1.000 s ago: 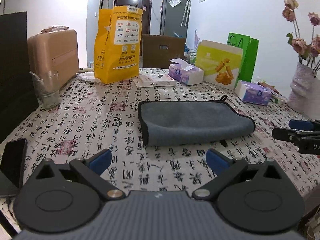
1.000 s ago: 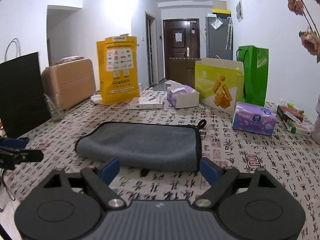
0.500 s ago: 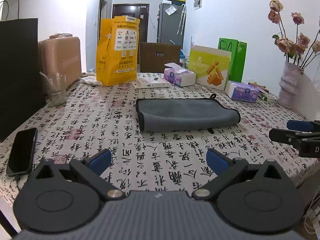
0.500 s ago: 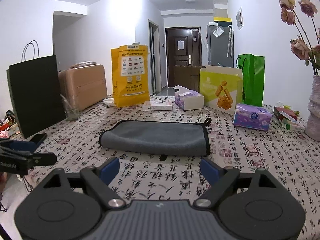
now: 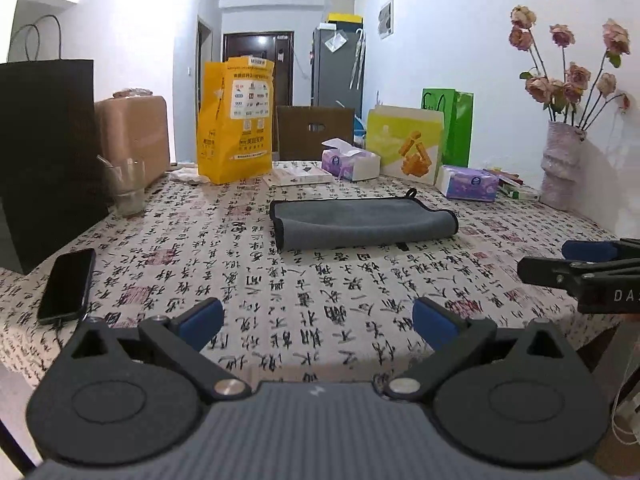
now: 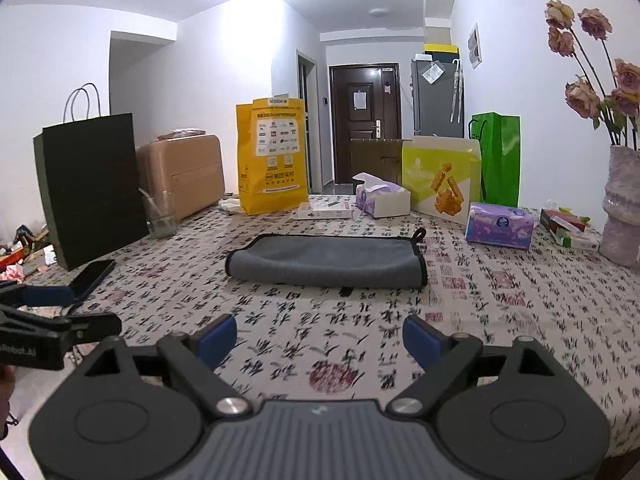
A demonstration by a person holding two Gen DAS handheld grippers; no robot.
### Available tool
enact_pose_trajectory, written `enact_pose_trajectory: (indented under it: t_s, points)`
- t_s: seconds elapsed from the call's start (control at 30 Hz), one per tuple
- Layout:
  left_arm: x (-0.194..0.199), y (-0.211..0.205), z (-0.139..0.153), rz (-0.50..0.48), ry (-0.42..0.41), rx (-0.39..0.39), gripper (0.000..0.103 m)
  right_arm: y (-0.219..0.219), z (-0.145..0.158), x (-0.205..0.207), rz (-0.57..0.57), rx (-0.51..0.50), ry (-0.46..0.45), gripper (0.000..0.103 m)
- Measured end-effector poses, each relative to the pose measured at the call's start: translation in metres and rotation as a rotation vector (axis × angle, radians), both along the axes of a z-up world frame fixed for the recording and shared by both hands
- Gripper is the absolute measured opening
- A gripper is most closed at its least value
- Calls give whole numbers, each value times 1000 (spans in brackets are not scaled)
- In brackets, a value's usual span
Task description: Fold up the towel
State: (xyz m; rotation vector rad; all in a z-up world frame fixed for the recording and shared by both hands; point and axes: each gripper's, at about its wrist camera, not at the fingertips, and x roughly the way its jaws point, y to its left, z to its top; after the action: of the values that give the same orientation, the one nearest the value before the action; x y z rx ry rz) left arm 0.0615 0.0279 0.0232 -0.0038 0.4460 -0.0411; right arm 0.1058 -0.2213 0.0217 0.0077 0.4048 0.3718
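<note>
The towel [image 5: 362, 223] lies folded on the desk [image 5: 320, 312], well ahead of both released jaws; the fold appears complete.

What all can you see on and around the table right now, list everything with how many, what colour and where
towel: 1, grey, folded, table centre
tablecloth: 1, white with black script, covers table
phone: 1, black, left edge
glass: 1, clear, left, beside black bag
black bag: 1, far left
suitcase: 1, tan, behind glass
yellow bag: 1, back centre
flat box: 1, white, behind towel
tissue box: 1, purple-white, back
tissue pack: 1, purple, right
snack bag: 1, yellow-green, back right
green bag: 1, back right
vase: 1, pale, dried roses, far right
left hand-held gripper: 1, black, blue pads, open, empty
right hand-held gripper: 1, same, open, empty
</note>
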Motion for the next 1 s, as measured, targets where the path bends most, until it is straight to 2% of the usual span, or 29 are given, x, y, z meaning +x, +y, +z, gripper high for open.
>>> enact_pose_trajectory:
  t_s: [0.3,0.43,0.6,0.67,1.0]
  points:
    - [-36,-10,-13,31,-36,25,103,6,-17,-51,11,39,-2,93]
    - [-39,-9,-12,43,-42,11,103,6,-16,-65,13,43,-39,94]
    - [-41,-10,-12,35,-48,11,103,6,-12,-66,5,46,-63,94]
    - [-42,-10,-12,31,-49,11,103,6,-11,-68,0,50,-62,97]
    - [-42,-12,-12,29,-48,15,103,4,-13,-66,-6,52,-51,101]
